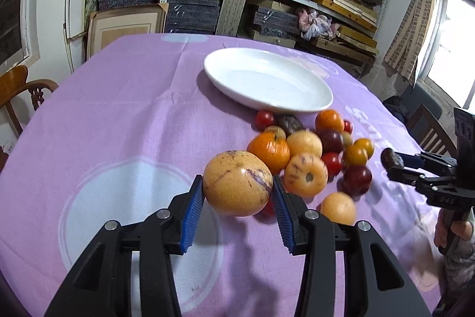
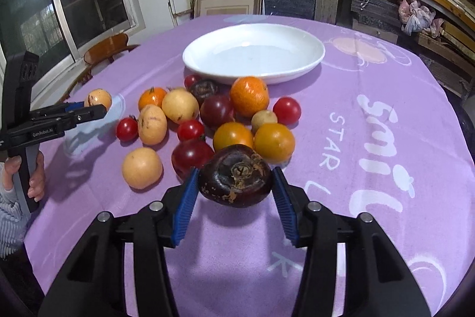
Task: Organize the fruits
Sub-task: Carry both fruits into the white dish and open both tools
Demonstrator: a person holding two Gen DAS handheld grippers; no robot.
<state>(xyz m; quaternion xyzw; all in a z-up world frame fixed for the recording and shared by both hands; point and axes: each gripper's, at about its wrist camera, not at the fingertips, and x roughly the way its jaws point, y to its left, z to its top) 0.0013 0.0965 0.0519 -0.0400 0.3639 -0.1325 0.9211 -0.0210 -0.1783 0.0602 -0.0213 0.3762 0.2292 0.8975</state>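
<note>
The left gripper (image 1: 237,192) is clenching a large yellow purple-streaked round fruit (image 1: 237,183). The right gripper (image 2: 234,183) is clenching a dark brown wrinkled fruit (image 2: 236,176). Both are hanging above the lilac tablecloth (image 2: 371,168), at 6 o'clock of the fruit pile (image 2: 219,115). The white oval ceramic plate (image 2: 308,61) is sitting at 12 o'clock, with bare cloth around its rim.

The white plate (image 2: 308,61) looks like glossy glazed ceramic, set on a matt purple woven tablecloth (image 2: 371,168) with creases. The dark fruit (image 2: 236,176) has a leathery, faintly shiny skin with a rough, crusty stem scar — the yellow fruit (image 1: 237,183) is smooth and speckled. Both grippers are matt black plastic with ribbed blue pads (image 2: 185,205) and bright metal pins (image 2: 156,206).
</note>
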